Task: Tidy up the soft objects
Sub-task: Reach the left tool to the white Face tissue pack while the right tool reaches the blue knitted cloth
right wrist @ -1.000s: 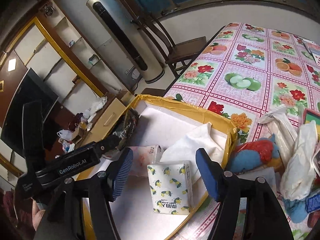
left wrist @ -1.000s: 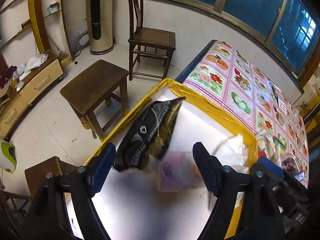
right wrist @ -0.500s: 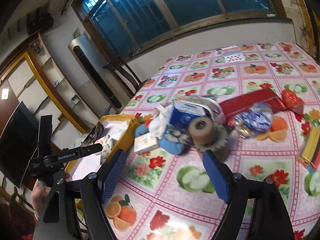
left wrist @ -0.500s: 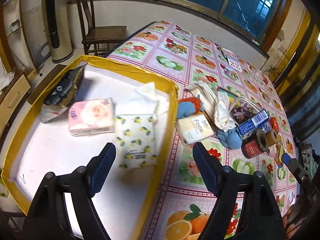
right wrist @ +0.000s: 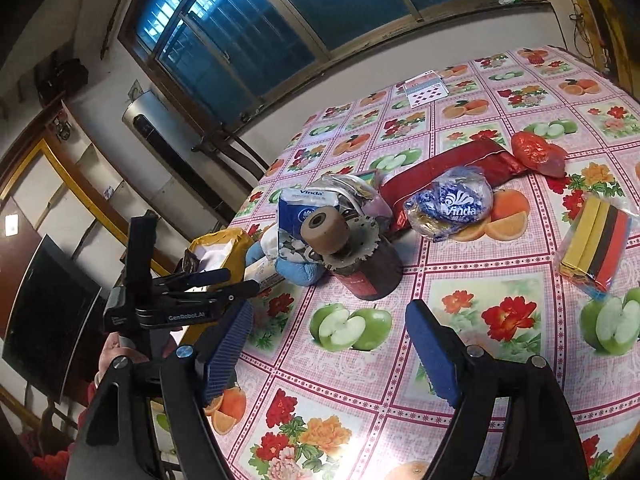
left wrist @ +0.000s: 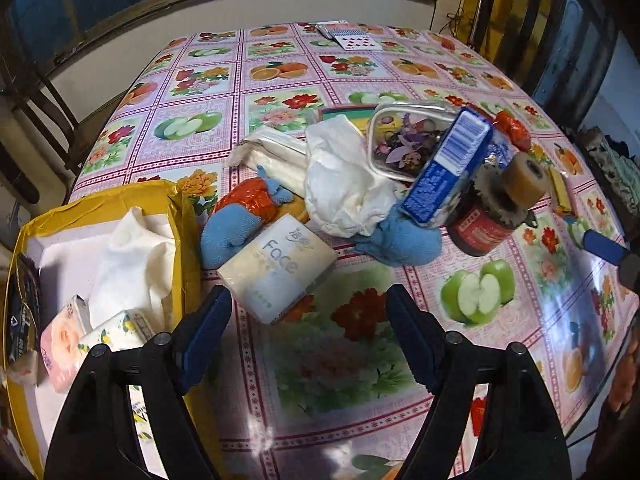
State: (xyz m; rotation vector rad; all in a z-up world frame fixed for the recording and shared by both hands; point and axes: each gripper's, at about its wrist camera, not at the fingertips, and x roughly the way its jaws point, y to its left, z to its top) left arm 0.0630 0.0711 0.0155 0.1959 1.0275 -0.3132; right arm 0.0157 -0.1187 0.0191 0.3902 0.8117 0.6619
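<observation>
A yellow-rimmed box (left wrist: 182,216) at the table's left edge holds a white cloth (left wrist: 132,260), a pink tissue pack (left wrist: 60,340), a lemon-print pack (left wrist: 116,330) and a black pouch (left wrist: 22,312). Just right of it lies a white "Face" tissue pack (left wrist: 276,266), straight ahead of my open, empty left gripper (left wrist: 308,332). Behind it sit a blue-and-orange plush toy (left wrist: 236,224), crumpled white tissue (left wrist: 344,184), a blue cloth (left wrist: 400,238) and a blue Vinda pack (left wrist: 448,172). My right gripper (right wrist: 328,356) stands open and empty over the cloth, with a Vinda tissue bag (right wrist: 450,202) farther off.
A red can (right wrist: 366,272) topped by a toothed disc and a tape roll (right wrist: 324,226) stands mid-table. Also there: a clear bag of flowers (left wrist: 404,140), a long red packet (right wrist: 444,164), a striped pack (right wrist: 596,240), playing cards (right wrist: 426,90). A chair and a tall white appliance stand beyond the table's left side.
Both grippers have drawn back and swung right, away from the box, toward the pile on the tablecloth. The tissue packs lie in the box; both grippers stay open.
</observation>
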